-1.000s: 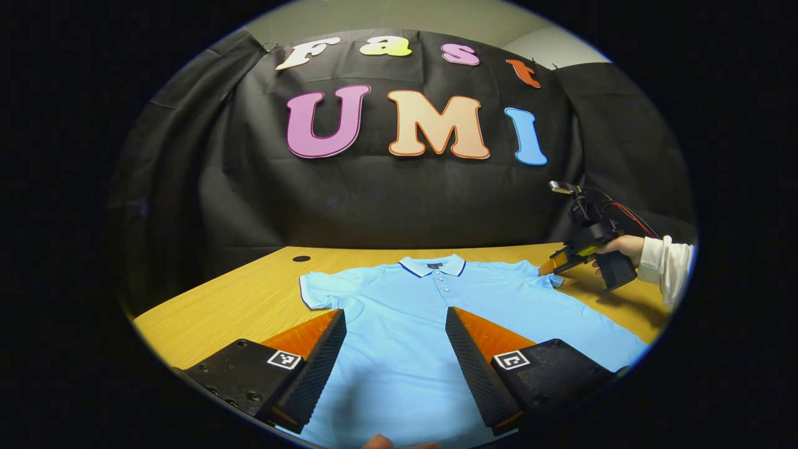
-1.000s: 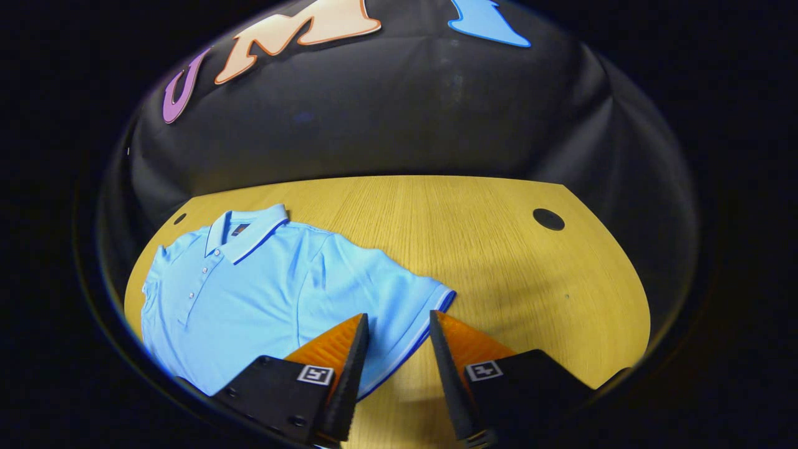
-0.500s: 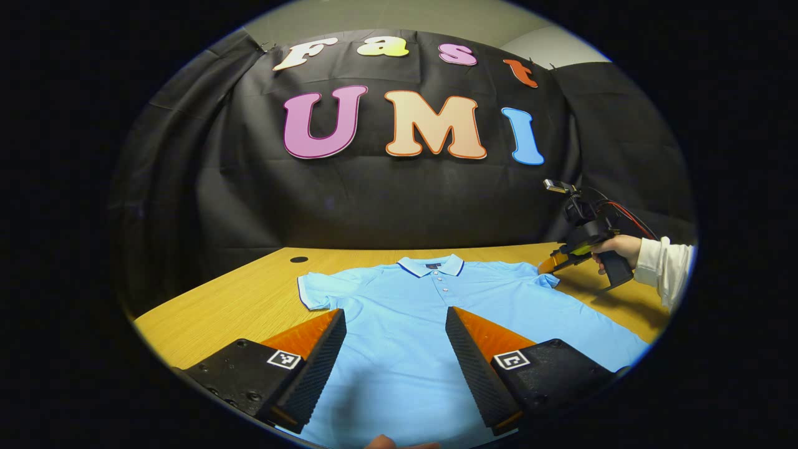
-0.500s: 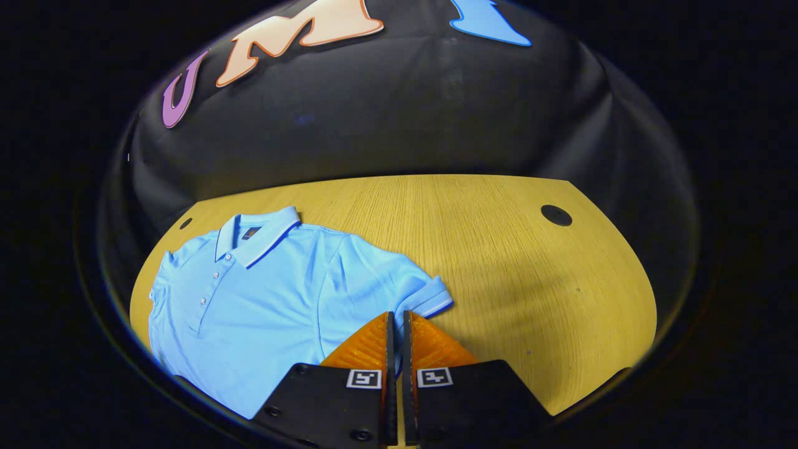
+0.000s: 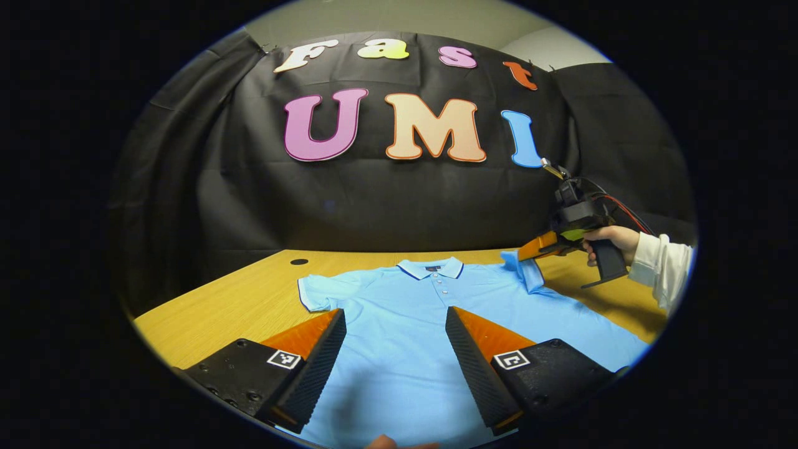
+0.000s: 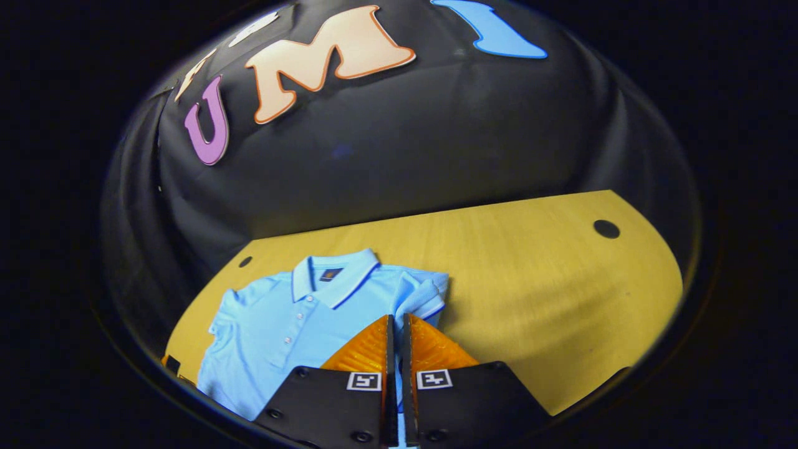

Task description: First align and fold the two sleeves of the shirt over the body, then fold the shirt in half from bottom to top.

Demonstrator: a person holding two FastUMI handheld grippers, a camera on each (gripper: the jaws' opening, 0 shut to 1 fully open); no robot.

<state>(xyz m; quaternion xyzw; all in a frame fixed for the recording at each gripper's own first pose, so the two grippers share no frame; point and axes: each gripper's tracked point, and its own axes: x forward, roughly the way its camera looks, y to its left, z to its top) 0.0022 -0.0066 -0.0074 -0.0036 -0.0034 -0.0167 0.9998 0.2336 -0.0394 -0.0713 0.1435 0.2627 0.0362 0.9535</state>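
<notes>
The right gripper (image 6: 395,330) has its two fingers pressed together on the cuff of the shirt's right sleeve (image 6: 424,293), and in the left gripper view this same gripper (image 5: 530,251) holds the sleeve (image 5: 527,271) lifted a little above the bench (image 5: 224,305). From these fingers the body of the shirt (image 6: 293,324) lies toward the collar (image 6: 333,284), so the sleeve must travel inward, across the shirt's long axis, which runs from the collar at the far edge of the bench down to the hem at the near edge. The person's hand (image 5: 614,240) carries this gripper from the right side of the bench.

The left gripper (image 5: 394,330) hangs with its fingers wide apart and holds nothing; it is over the lower middle of the shirt (image 5: 399,337), near the near edge. The left sleeve (image 5: 318,290) lies flat and spread toward the left edge, well apart from these fingers.

In my judgement the right sleeve fold is the step in hand, and the right gripper is the nearer one for it; the left sleeve is not yet folded.
</notes>
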